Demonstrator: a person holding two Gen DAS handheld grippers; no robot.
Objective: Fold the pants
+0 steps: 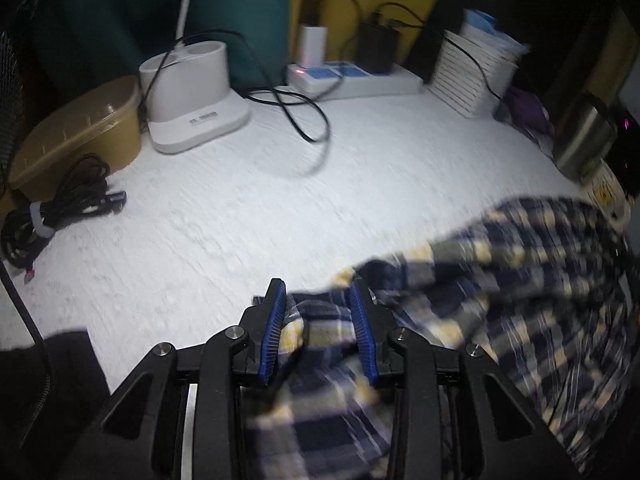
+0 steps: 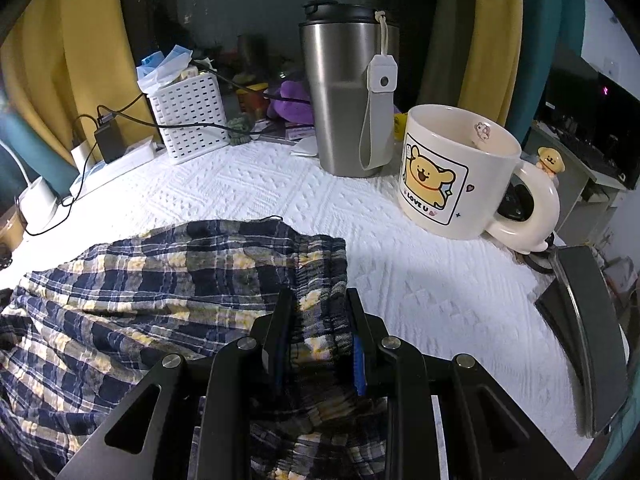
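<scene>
Over on the far left a tan lidded tub [image 1: 86, 128] sits at the edge of the white textured cloth [image 1: 224, 216] that covers the table, with a coil of black cable [image 1: 60, 208] lying in front of it. Just beside the tub stands a white charging dock [image 1: 192, 96], a loose black cord trailing off it toward a white power strip [image 1: 360, 80] along the back. A white slotted basket [image 2: 192, 118] stuffed with papers stands next to that. Nearer me, the left gripper [image 1: 318, 320] is clamped on a bunched fold of the plaid pants [image 2: 140, 288], its blue pads pressing the cloth from both sides; that view is smeared, so the fabric's exact edge is hard to make out. The pants, navy with yellow and white checks, lie heaped across the front of the table between the two tools. The right gripper [image 2: 320, 332] has its jaws closed on the gathered elastic waistband at the pants' right end. Beyond it a steel tumbler [image 2: 348, 92] with a black lid stands upright, and just to its right a cream mug [image 2: 456, 172] printed with a yellow cartoon dog, both well clear of the cloth heap.
</scene>
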